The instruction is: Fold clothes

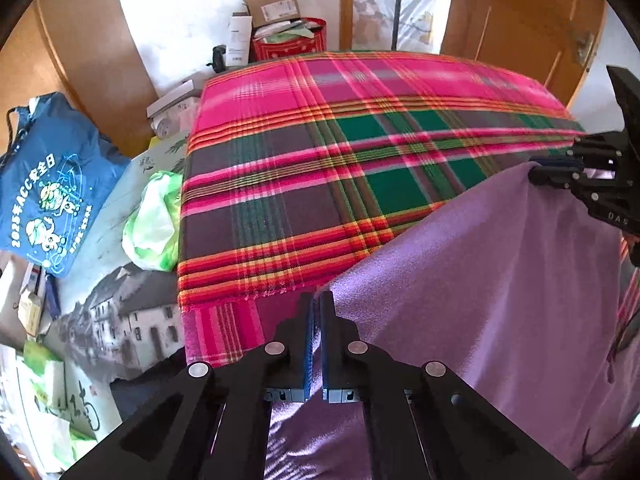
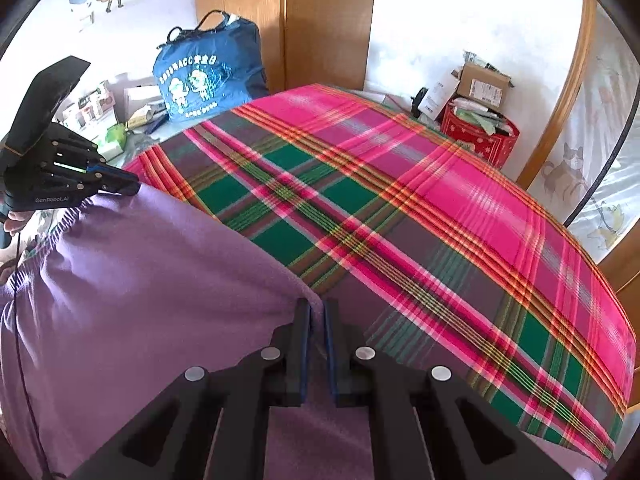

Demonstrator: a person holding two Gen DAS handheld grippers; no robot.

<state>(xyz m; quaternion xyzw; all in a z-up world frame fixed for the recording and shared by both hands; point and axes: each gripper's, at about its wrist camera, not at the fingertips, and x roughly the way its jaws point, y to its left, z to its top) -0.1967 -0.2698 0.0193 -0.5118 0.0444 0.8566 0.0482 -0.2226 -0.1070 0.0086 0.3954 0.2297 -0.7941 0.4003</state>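
A purple garment point(image 1: 480, 280) hangs stretched between both grippers over a bed covered by a pink, green and grey plaid blanket point(image 1: 320, 160). My left gripper point(image 1: 318, 300) is shut on the garment's top corner, the fabric pinched between its blue pads. In the same view my right gripper point(image 1: 536, 172) grips the far corner at the right edge. From the right wrist, the right gripper point(image 2: 316, 308) is shut on the purple garment point(image 2: 140, 280), whose gathered edge runs left to the left gripper point(image 2: 132, 186). The plaid blanket point(image 2: 440, 200) lies flat beyond.
A blue printed bag point(image 1: 52, 184) and a green plastic bag point(image 1: 154, 224) lie left of the bed among boxes. A red tub point(image 2: 480, 140) with a cardboard box point(image 2: 484, 84) stands at the far end. Wooden wardrobe point(image 2: 320, 20) and door point(image 1: 520, 20) stand behind.
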